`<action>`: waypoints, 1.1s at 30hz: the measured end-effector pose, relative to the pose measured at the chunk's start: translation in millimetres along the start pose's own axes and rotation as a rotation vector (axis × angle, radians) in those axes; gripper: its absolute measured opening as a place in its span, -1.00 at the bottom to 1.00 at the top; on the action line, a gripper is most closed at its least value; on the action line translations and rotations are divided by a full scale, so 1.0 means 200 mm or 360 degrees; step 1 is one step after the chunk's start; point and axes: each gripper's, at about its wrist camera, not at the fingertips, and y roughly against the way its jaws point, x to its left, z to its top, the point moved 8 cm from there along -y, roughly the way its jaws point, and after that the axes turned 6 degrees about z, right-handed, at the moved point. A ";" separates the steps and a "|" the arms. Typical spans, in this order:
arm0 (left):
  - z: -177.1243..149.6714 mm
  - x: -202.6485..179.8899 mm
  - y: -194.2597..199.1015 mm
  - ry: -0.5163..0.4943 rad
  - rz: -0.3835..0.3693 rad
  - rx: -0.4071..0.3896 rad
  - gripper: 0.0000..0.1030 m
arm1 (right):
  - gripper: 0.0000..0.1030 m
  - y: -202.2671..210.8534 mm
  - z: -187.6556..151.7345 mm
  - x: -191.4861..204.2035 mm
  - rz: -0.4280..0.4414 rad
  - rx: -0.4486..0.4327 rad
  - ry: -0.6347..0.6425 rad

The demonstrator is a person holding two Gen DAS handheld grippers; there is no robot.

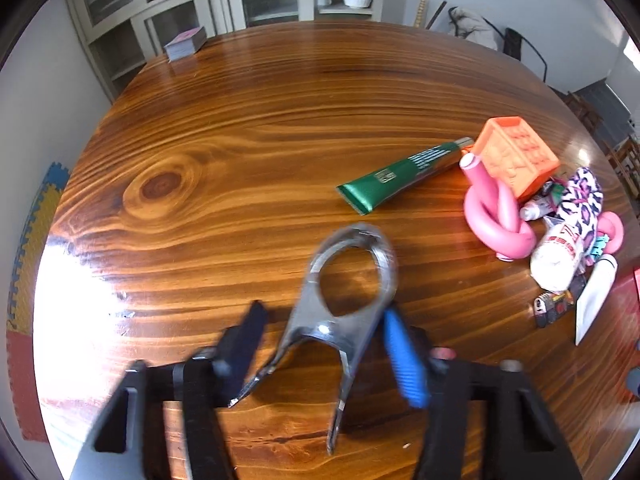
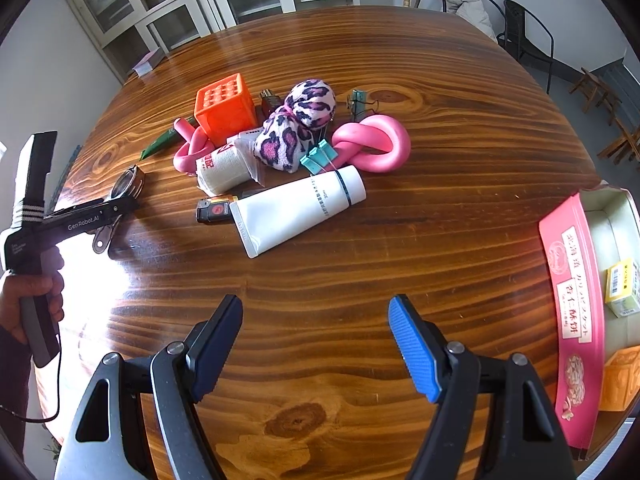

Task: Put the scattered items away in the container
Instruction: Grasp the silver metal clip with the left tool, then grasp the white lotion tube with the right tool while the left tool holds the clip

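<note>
**Two grippers over the worktop, left one on the clamp**

My left gripper brackets the shiny metal spring clamp; contact unclear. Right gripper hangs wide apart, holding nothing. Scattered pile mid round wooden worktop; pink-walled cardboard container at its right edge.

Most of the clutter sat heaped mid-table — a perforated cube at the back left, a rolled sock beside it, a knotted foam tube to the right. A large tube lay before them. The box stood far right, the metal clip far left.
</note>
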 end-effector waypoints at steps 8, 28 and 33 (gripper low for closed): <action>-0.05 -0.08 0.06 0.0050 -0.0078 0.0036 -0.27 | 0.53 -0.05 0.08 -0.05 0.0065 0.0008 -0.0131; -0.21 -0.31 0.16 0.0095 -0.0165 0.0106 -0.27 | 0.34 -0.30 0.33 -0.08 0.0086 0.0038 -0.0487; -0.22 -0.37 0.17 0.0079 -0.0164 0.0111 -0.27 | 0.26 -0.32 0.36 -0.04 0.0018 0.0018 -0.0397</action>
